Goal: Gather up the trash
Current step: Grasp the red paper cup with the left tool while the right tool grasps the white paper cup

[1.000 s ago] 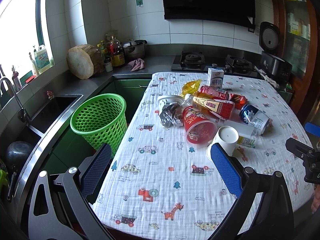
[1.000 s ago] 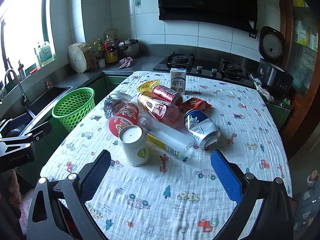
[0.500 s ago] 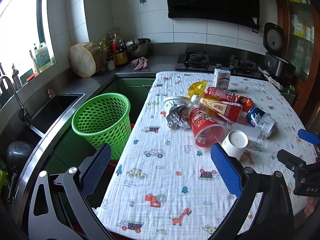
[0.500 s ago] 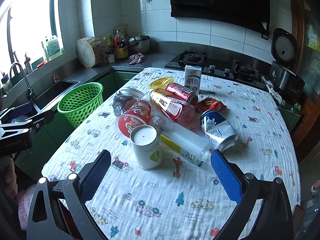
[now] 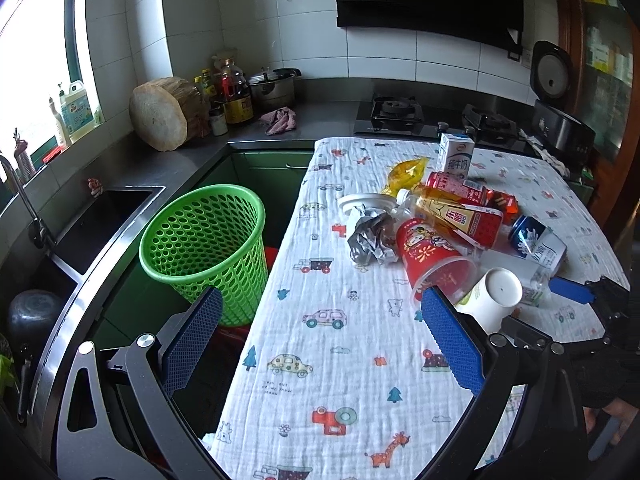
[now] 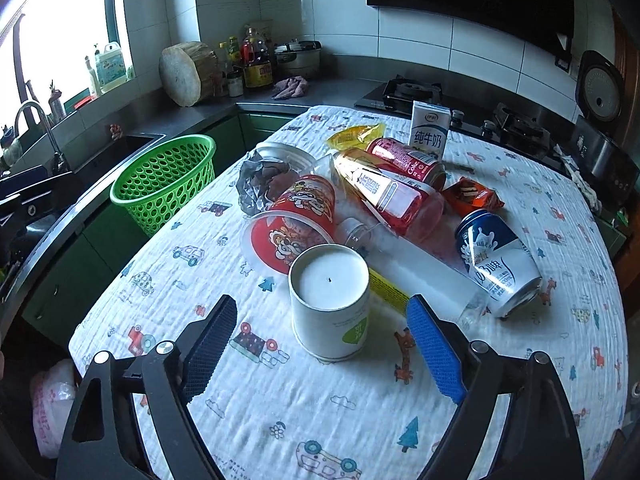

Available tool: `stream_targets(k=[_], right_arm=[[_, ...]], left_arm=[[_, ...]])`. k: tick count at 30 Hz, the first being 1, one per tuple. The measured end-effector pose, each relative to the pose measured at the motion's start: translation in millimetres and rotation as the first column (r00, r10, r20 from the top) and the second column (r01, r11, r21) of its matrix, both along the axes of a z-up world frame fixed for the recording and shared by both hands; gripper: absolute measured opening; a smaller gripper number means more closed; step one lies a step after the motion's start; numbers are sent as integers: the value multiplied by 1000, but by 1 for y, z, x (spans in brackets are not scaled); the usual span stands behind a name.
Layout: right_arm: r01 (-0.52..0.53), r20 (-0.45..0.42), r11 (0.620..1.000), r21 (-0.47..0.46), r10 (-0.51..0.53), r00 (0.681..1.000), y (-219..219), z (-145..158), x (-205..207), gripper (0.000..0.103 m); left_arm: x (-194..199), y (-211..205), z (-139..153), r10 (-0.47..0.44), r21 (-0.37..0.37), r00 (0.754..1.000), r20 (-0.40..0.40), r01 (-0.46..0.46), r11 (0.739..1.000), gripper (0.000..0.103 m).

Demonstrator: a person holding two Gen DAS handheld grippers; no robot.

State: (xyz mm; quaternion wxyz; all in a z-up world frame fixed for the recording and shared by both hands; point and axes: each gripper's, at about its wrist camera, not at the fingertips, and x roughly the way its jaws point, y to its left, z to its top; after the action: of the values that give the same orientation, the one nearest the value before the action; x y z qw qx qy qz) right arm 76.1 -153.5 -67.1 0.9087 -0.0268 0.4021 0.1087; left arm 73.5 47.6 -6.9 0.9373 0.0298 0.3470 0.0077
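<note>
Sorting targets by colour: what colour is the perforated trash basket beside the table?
Bright green basket, clearest in the left wrist view.

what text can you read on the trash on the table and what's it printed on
"纯牛奶": upright white and blue milk carton.
"Coke": lying red drink can.
"东鹏": lying clear bottle with yellow and red label.
Blue and white can, white paper cup, orange snack wrapper: print too small or blurred.

- Left wrist view looks steeply down between its jaws from the table's (image 5: 340,360) near edge, basket (image 5: 204,248) beyond the left jaw.
- Right wrist view sits nearer, white cup (image 6: 330,300) just ahead of the jaws.
- Both share the trash pile.
</note>
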Motion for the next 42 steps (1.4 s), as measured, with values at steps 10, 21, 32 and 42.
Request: stream_targets(k=[10, 21, 32, 42], right_arm=[[41, -29, 999, -27, -42, 999, 11, -18, 23, 79], [88, -61, 996, -22, -89, 994, 8, -32, 34, 54], [119, -61, 993, -6, -119, 991, -7, -23, 18, 54], [186, -26, 982, 11, -186, 982, -30, -3, -2, 54]], left_arm=[[26, 11, -5, -34, -13, 999, -21, 33, 999, 97], [55, 0, -17, -130, -71, 990, -61, 125, 990, 97], [103, -29, -35, -238, -268, 959, -152, 192, 944, 97], [166, -72, -71, -328, -339, 895, -301, 221, 914, 90]])
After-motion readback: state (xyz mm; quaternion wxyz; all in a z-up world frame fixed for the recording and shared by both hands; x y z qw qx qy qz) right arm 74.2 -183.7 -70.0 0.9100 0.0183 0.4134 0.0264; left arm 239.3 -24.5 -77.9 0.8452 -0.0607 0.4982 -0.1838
